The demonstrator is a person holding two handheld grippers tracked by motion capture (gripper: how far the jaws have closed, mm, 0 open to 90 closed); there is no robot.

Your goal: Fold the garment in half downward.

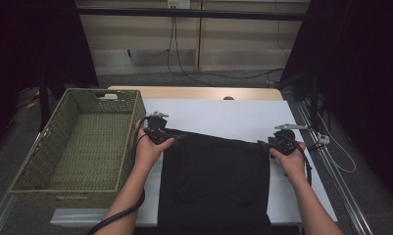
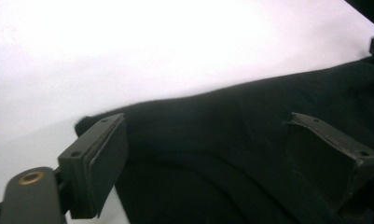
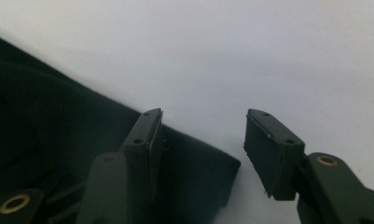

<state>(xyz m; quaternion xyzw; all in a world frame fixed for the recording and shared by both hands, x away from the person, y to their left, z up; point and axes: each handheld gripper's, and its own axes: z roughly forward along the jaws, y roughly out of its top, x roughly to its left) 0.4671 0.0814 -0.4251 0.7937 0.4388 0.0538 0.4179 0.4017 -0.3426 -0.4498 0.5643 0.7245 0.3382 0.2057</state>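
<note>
A black cloth (image 1: 213, 171) lies folded flat on the white table top (image 1: 223, 115), hanging over the near edge. My left gripper (image 1: 172, 135) rests at the cloth's far left corner, jaws wide apart. In the left gripper view that gripper (image 2: 208, 140) stands open over the cloth (image 2: 231, 135), whose edge runs between the pads. My right gripper (image 1: 265, 143) sits at the far right corner. In the right gripper view it (image 3: 203, 135) is open, with the cloth's corner (image 3: 212, 172) lying under the gap, untouched by the right pad.
A green woven basket (image 1: 61, 198) stands to the left of the cloth, nothing in it. Wooden table edge (image 1: 194, 92) at the back. Cables trail on the floor behind and along the right side (image 1: 341, 152). Bare white surface lies beyond the cloth.
</note>
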